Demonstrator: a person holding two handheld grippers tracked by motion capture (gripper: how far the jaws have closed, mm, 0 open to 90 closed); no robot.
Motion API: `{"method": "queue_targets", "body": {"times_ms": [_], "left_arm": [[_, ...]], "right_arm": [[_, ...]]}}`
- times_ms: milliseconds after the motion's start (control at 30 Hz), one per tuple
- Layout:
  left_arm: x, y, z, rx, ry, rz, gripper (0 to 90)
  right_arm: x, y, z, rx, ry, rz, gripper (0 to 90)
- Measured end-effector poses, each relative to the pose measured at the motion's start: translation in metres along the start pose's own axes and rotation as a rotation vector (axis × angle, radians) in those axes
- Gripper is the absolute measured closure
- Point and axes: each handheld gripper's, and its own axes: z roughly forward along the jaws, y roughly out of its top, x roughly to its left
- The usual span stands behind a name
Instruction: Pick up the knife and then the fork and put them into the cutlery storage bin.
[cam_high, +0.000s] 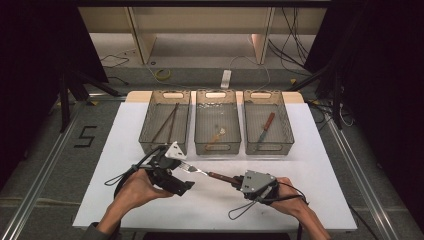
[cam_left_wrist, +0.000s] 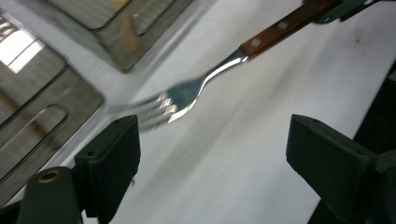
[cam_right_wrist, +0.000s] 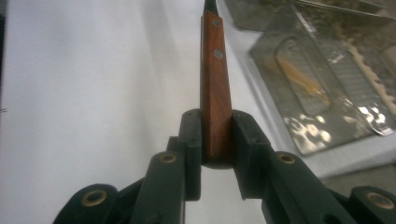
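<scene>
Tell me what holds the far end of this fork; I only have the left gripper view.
Observer: The right gripper is shut on the fork, clamping its wooden handle near the end.
Operator: Report what lies in the baskets behind it.
Observer: The left basket holds a pair of chopsticks.
Operator: Now the right one.
Observer: The right basket holds a knife with a brown handle.
</scene>
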Motion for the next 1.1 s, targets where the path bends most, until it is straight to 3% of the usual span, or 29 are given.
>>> {"method": "queue_targets", "body": {"times_ms": [233, 333, 467, 867, 967, 1100], "left_arm": [[0.018, -0.026, 0.0, -0.038, 0.049, -0.092, 16.5], [0.022, -0.036, 0.003, -0.057, 0.064, -0.128, 16.0], [0.027, -0.044, 0.006, -0.086, 0.047, -0.173, 16.0], [0.025, -0.049, 0.016, -0.069, 0.049, -0.172, 15.7], [0.025, -0.05, 0.015, -0.081, 0.054, -0.181, 15.7], [0.025, -0.053, 0.016, -0.092, 0.047, -0.172, 15.6]], "right_arm": [[-0.02, -0.002, -0.013, -0.019, -0.114, 0.054, 75.5], [-0.038, -0.006, -0.019, -0.031, -0.185, 0.119, 75.5], [-0.062, -0.013, -0.026, -0.02, -0.272, 0.186, 75.5], [-0.123, -0.031, -0.044, -0.006, -0.421, 0.372, 75.5], [-0.136, -0.035, -0.042, 0.023, -0.445, 0.412, 75.5], [-0.148, -0.04, -0.037, 0.056, -0.443, 0.472, 75.5]]}}
